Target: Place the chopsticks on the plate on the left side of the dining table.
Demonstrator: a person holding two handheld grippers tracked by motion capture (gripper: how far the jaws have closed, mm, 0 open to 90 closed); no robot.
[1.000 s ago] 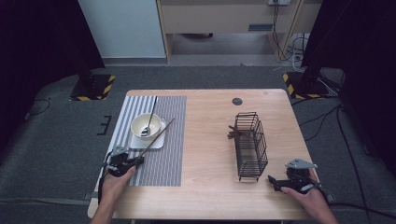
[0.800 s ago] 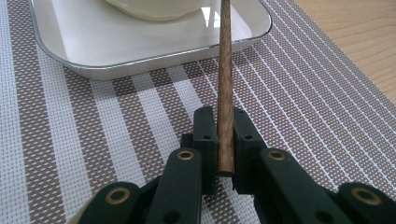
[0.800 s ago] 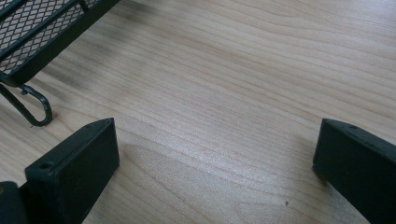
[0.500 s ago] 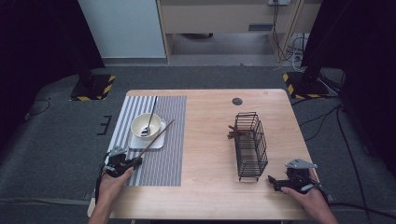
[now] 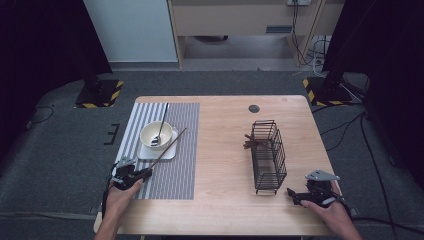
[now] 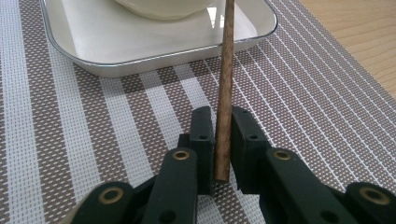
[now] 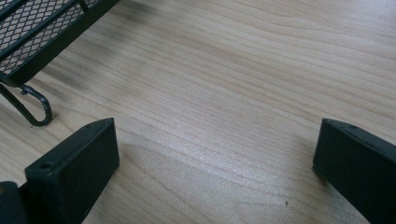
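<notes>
Left gripper (image 6: 223, 140) sits low on the striped placemat (image 5: 175, 165) at the near left of the table (image 5: 225, 210). A brown chopstick (image 6: 225, 84) runs between its jaws, near end just inside them. The jaws stand narrow and have just been opening: in the left gripper view a thin gap shows on the right side of the stick, and on the left side I can't tell whether the pad touches it, so it reads as loose rather than clamped. The chopstick's near end rests on the mat; from there it slants away over the rim of the white square plate (image 6: 140, 56), with its far tip past the plate's far right corner in the high view. Right gripper (image 7: 217, 158) rests on bare wood at the near right, jaws spread wide with nothing between them, just beside the near foot of the black wire basket (image 7: 32, 32). Further out on the left, a cream bowl (image 5: 156, 134) stands on the plate, and a dark-handled utensil (image 5: 162, 120) lies in it, bowl end inside and handle pointing away over the far rim onto the mat. On the right, the basket stands upright with brown sticks (image 5: 251, 143) inside that poke out through its left side near the far end. Beyond it is a round dark grommet (image 5: 254, 108) in the tabletop.
</notes>
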